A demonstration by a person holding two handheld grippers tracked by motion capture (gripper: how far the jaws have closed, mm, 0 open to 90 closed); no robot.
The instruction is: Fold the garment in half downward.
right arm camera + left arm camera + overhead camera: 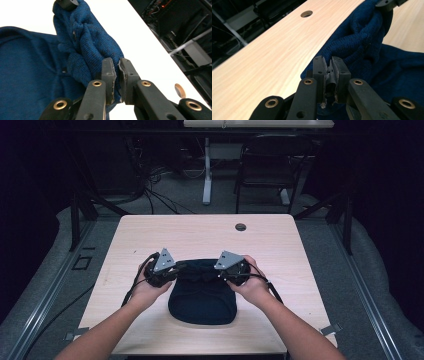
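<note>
As fingers (319,72) close, both pinching beanie (202,295)

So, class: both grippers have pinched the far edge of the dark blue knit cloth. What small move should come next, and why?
Probably lift both together. The left gripper and right gripper are each shut on the bunched far edge of the blue knit cloth, whose near part lies flat on the table.

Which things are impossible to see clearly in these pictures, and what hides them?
- High view: the tips of the left tool and right tool, covered by the grey plates and hands.
- Right gripper view: the table, washed out white by glare.
- Left gripper view: the lower part of the blue knitted garment, cut off by the picture's edge.
</note>
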